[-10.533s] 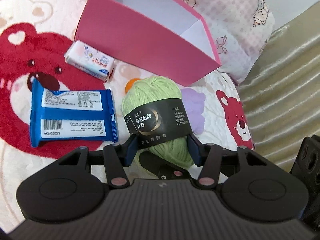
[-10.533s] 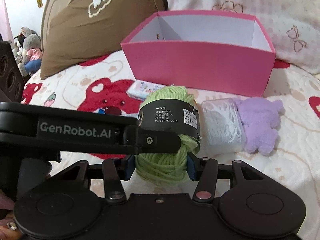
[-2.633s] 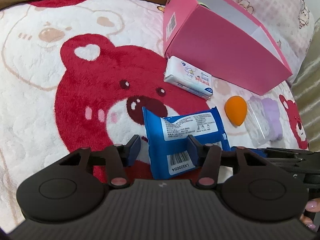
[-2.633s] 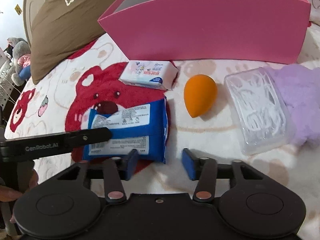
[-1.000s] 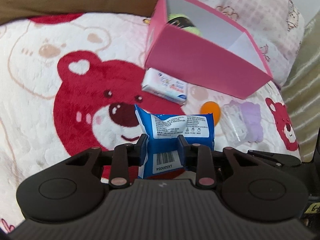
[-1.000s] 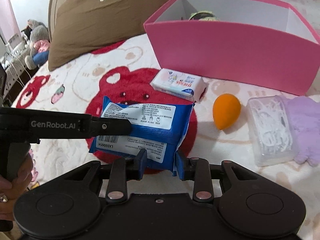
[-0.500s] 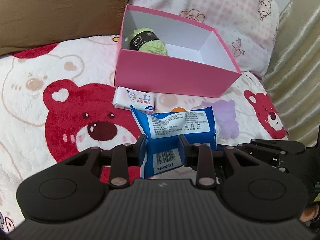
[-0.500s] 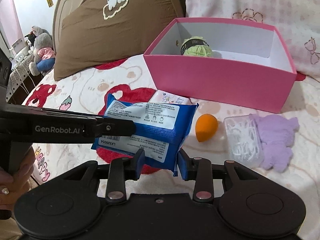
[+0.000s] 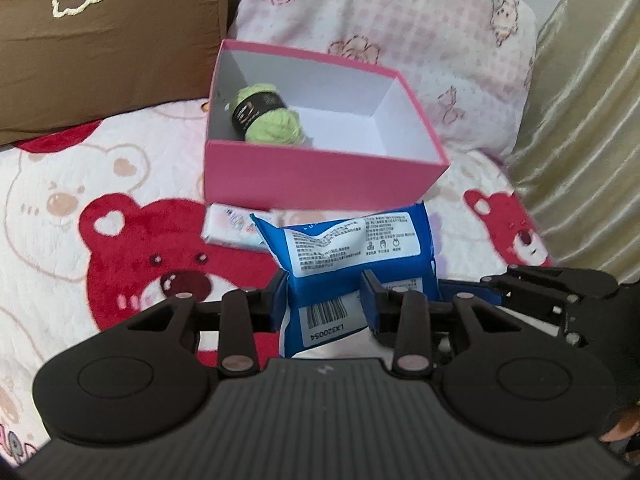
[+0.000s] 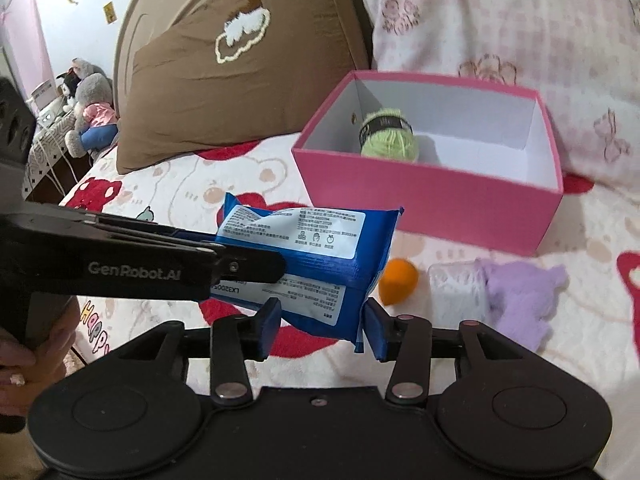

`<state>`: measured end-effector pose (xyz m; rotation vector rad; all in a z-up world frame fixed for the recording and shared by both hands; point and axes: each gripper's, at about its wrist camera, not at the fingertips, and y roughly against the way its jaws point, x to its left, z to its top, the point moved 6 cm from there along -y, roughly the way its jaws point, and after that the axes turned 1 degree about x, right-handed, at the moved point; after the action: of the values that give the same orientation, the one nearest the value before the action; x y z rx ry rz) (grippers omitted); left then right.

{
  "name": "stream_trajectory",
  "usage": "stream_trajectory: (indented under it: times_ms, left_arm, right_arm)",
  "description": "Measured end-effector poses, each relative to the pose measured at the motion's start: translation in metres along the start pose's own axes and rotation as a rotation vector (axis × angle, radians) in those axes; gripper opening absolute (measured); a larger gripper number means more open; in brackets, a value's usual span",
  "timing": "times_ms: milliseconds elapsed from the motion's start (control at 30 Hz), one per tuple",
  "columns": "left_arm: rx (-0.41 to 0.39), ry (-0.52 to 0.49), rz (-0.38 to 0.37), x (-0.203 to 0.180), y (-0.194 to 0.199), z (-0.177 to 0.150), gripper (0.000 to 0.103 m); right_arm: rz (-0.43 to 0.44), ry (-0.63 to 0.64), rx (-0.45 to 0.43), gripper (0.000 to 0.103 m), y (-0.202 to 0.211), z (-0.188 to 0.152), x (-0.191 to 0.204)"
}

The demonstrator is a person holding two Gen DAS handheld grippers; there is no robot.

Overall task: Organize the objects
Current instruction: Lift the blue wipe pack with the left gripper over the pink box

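A blue wipes packet (image 9: 352, 240) (image 10: 304, 232) hangs in the air above the bear-print blanket, in front of the pink box (image 9: 320, 176) (image 10: 420, 196). My left gripper (image 9: 325, 300) grips its barcode end; the jaws are opening while the pads still touch the packet. My right gripper (image 10: 323, 322) has the other end between its blue pads, its jaws opening too, with the packet filling the gap. The left gripper's finger (image 10: 240, 266) reaches in from the left in the right wrist view. A green yarn ball (image 9: 272, 120) (image 10: 390, 136) lies inside the box.
On the blanket lie a small tissue pack (image 9: 228, 230), an orange sponge (image 10: 398, 280), a clear plastic case (image 10: 456, 288) and a purple plush (image 10: 524, 300). A brown pillow (image 10: 240, 80) and a pink patterned pillow (image 9: 400, 32) stand behind the box. A hand (image 10: 24, 360) holds the left gripper.
Both grippers have risen with the blue packet, lifting it off the blanket toward the box. The gaps between the pads are slightly wider. More of the box's inside shows.
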<state>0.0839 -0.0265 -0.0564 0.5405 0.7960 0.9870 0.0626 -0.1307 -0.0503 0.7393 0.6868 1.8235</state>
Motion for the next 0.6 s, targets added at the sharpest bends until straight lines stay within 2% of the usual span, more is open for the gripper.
stream_trajectory:
  times_ms: [67,233,333,600]
  left_arm:
    - [-0.01,-0.005,0.005,-0.007,0.0,0.005,0.035]
    - [-0.018,-0.012,-0.007,-0.018,-0.001,0.017,0.037]
    - [-0.012,0.004,-0.029,-0.022,-0.002,0.029,0.038]
    - [-0.057,0.054,-0.072,-0.036,0.01,0.069,0.038]
  right_arm:
    - [0.008,0.028,0.016,0.063,0.004,0.006,0.001]
    - [-0.028,0.086,0.049,0.066,0.009,0.022,-0.006]
    - [-0.033,0.09,0.043,0.066,0.016,0.035,-0.014]
    - [-0.034,0.17,0.036,0.072,0.041,0.072,-0.023]
